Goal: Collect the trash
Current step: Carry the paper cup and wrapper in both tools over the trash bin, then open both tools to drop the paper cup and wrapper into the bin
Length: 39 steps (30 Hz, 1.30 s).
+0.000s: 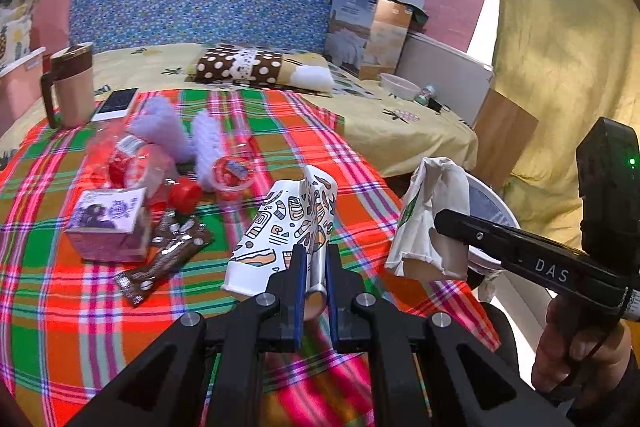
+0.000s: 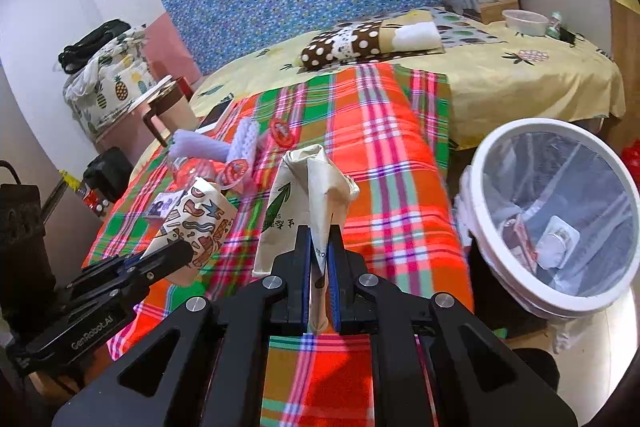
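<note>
My left gripper (image 1: 316,255) is shut on a crushed patterned paper cup (image 1: 280,227) and holds it above the plaid cloth. The cup also shows in the right wrist view (image 2: 200,223). My right gripper (image 2: 319,233) is shut on a crushed cream paper cup with a green leaf print (image 2: 304,195), also seen in the left wrist view (image 1: 428,223). A white trash bin (image 2: 556,211) lined with a clear bag stands on the floor to the right of the bed, with some trash inside.
On the plaid cloth (image 1: 60,307) lie a small purple box (image 1: 108,223), a brown wrapper (image 1: 168,255), a red plastic bottle (image 1: 132,163), a red lid (image 1: 232,171) and white foam nets (image 1: 188,135). A mug (image 1: 68,87) and a phone (image 1: 116,103) sit farther back.
</note>
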Motion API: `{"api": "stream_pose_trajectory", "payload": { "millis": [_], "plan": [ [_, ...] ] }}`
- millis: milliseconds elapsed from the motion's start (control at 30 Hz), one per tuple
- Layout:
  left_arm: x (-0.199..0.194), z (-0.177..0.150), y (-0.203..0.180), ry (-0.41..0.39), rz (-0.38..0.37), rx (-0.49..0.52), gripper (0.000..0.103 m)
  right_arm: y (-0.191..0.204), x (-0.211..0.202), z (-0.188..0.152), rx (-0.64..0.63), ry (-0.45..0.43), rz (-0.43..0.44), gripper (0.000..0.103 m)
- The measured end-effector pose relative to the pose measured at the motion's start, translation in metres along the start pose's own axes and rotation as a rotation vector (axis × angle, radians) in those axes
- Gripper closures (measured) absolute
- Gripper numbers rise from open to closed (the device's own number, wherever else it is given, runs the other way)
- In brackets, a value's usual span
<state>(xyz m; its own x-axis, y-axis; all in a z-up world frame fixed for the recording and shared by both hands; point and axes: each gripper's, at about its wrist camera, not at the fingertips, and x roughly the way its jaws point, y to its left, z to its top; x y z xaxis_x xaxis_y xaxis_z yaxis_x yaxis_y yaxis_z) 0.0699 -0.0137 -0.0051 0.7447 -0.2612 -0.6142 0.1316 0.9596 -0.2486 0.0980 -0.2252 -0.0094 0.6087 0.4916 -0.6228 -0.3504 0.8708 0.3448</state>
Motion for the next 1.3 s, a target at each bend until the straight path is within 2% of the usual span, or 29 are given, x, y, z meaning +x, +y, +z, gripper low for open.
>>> {"api": "stream_pose_trajectory", "payload": {
  "millis": [733, 1300],
  "plan": [
    [0.064, 0.037, -0.109, 0.028, -0.181, 0.189, 0.094, -0.1, -0.052, 0.001, 0.171, -0.114, -0.21, 0.093],
    [0.129, 0.042, -0.182, 0.104, -0.301, 0.29, 0.094, -0.149, -0.056, -0.007, 0.253, -0.086, -0.307, 0.093]
  ]
}}
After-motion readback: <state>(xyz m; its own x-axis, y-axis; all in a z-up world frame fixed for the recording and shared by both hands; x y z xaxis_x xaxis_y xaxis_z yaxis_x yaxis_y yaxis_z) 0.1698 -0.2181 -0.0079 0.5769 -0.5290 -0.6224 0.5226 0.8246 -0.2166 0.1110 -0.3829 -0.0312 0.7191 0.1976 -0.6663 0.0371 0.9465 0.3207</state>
